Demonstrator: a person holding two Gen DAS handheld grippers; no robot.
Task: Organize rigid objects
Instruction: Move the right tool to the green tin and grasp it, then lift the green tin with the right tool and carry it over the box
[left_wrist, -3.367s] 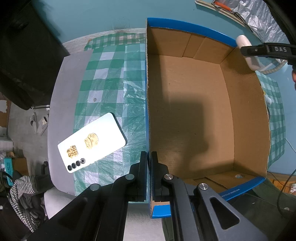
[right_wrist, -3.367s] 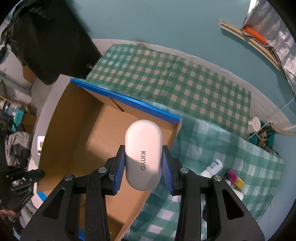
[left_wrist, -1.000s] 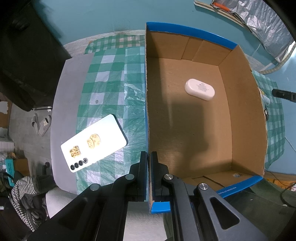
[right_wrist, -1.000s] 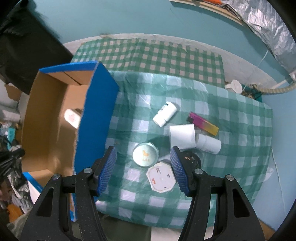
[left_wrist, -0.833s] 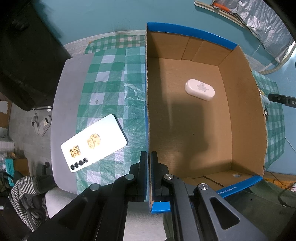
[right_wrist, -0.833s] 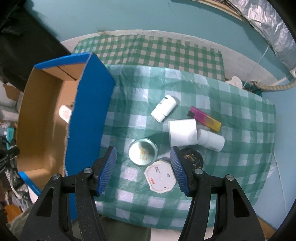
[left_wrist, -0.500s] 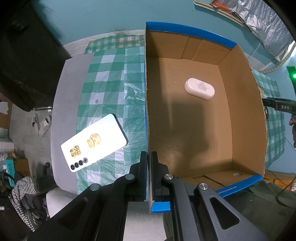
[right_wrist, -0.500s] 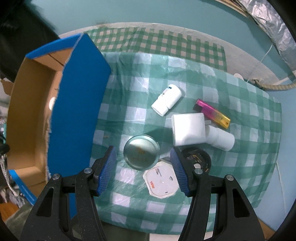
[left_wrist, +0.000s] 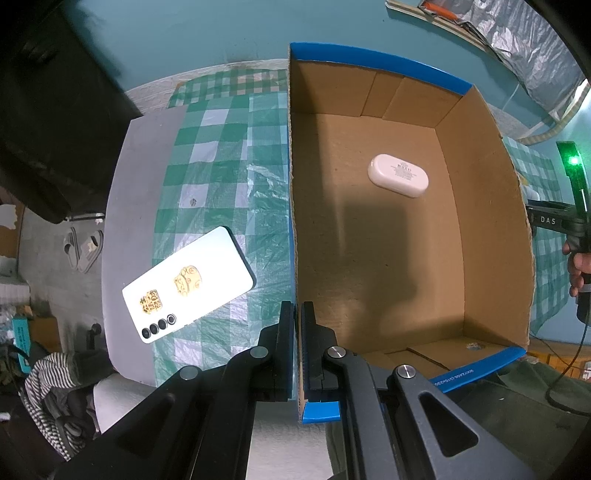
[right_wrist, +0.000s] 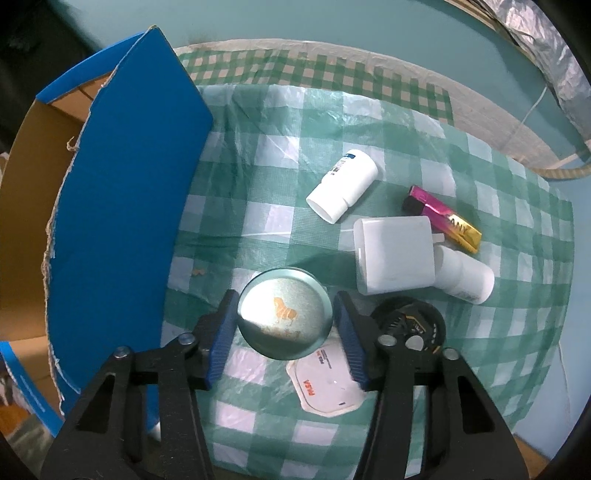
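Item in hand: round tin (right_wrist: 284, 314), pale green lid with an orange figure printed on it, lying flat on the checked tablecloth (right_wrist: 258, 206) just beside the outer blue wall of the cardboard box (right_wrist: 122, 206)
Right gripper (right_wrist: 284, 332): I have it pointing down over the tin, jaws closing, one blue pad at each side of the lid; the left pad looks to be at the rim, the right pad a sliver off it (I cannot tell whether either presses yet)
Left gripper (left_wrist: 297, 350): clamped tight on the near wall of the box, steadying it
Handling, my judgement: stiff metal, probably light, smooth rounded rim that may slip or pop out if pinched off centre; not fragile
Where to take hold: across the full width of the lid, pads on opposite points of the rim, low enough to catch the side wall and not only the lid edge
Neighbours to mind: white octagonal pad (right_wrist: 325, 387) partly under the tin, black round gadget (right_wrist: 410, 325) by the right finger, white block (right_wrist: 395, 254), two white bottles (right_wrist: 345, 192) and a pink-and-gold lighter (right_wrist: 443, 218) farther off
Already in the box: white oval case (left_wrist: 398, 175) on the floor, seen from the left wrist
Still outside, far side: white phone (left_wrist: 188, 284) face down on the cloth
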